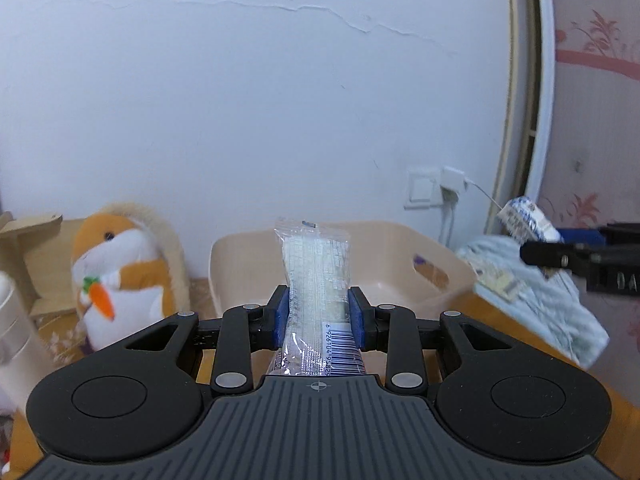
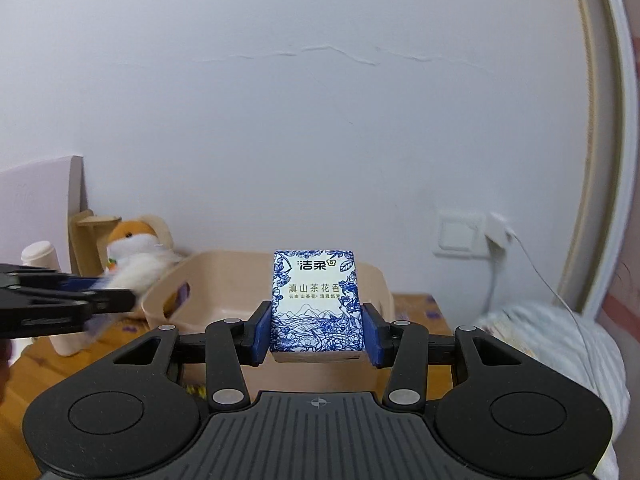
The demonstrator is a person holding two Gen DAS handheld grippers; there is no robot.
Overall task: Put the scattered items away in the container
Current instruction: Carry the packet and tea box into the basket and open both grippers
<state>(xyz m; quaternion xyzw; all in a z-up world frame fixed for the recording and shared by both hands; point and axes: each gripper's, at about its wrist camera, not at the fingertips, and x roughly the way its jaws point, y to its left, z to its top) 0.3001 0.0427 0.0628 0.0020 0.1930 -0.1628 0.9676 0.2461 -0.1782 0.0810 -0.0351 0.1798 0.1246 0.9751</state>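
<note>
You are carrying both items toward the container; this is judged to be the transport step, with release not yet made. Your left hand-held gripper [image 1: 319, 316] is clamping a clear-wrapped snack packet [image 1: 316, 280], upright between the blue pads, barcode end nearest the camera. Your right hand-held gripper [image 2: 317, 330] is clamping a blue-and-white tissue pack [image 2: 316, 300], upright, printed face toward the camera.

The beige plastic basket [image 2: 224, 280] is standing toward the back edge of the worktop [image 2: 36, 368], close to the wall, and is lying ahead of both grippers. Its interior looks bare in both views, apart from a label on one wall.

The next move calls for you to be bringing each item over the near rim, lowering it inside, then parting the fingers. Both grippers are converging on one opening, so taking turns would be prudent.

A plush hamster with a carrot [image 1: 120, 268] is sitting just beside the basket's left wall, a white cylindrical bottle [image 1: 12, 332] is standing further left, and a wooden stand [image 1: 28, 256] is behind them. A pale blue cloth [image 1: 536, 300] is lying at the worktop's right edge, near the basket's right wall, with a charger cable [image 2: 540, 276] trailing above it. The room directly above the basket is open; the flanks are tight.
</note>
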